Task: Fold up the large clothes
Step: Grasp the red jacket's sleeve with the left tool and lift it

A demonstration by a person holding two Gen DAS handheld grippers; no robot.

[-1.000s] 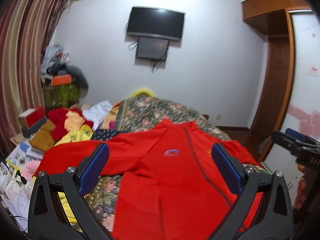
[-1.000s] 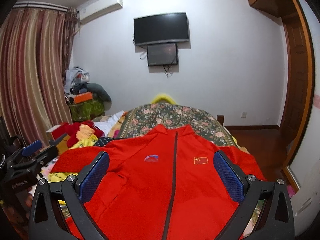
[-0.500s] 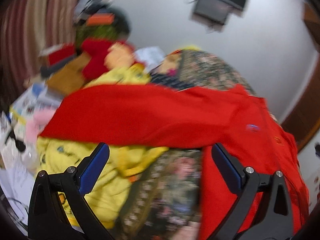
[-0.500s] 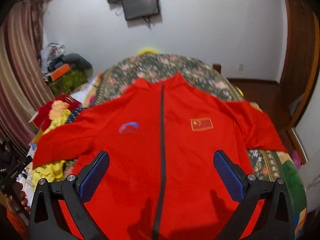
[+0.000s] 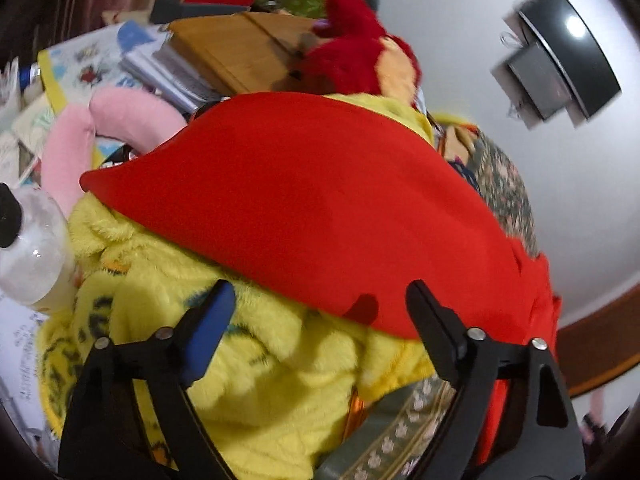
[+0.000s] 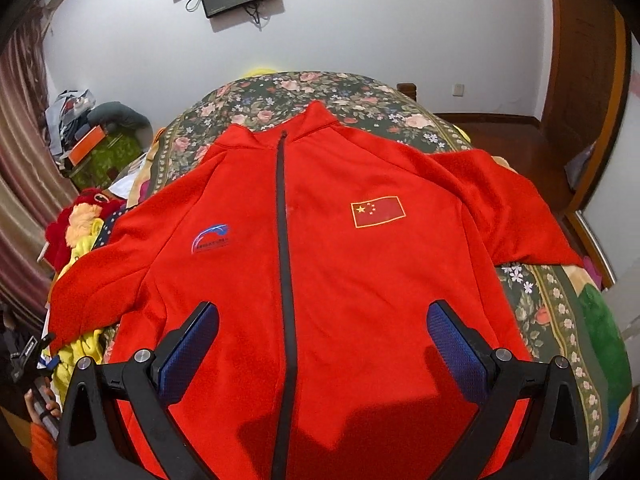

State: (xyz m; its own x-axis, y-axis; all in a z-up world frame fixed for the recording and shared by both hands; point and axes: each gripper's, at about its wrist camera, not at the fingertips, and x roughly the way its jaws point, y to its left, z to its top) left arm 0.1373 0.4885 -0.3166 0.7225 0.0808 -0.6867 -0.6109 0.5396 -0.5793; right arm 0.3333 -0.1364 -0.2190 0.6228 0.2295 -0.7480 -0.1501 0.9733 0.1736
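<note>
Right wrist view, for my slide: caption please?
Open right claw hovers over a zipped red jacket spread on a floral bedspread.

Matt red cloth jacket [image 6: 360, 280]; fuzzy yellow fleece [image 5: 248, 368]; floral woven bedspread [image 6: 328, 92]; textured blue pads on matt black plastic fingers [image 6: 452, 344].

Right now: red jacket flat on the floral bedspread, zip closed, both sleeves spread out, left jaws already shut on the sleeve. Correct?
One thing is off: the left gripper is open, its jaws apart above the sleeve, gripping nothing, as the left wrist view shows. The rest stands: the red jacket lies flat on the floral bedspread, zipped, sleeves spread.
</note>
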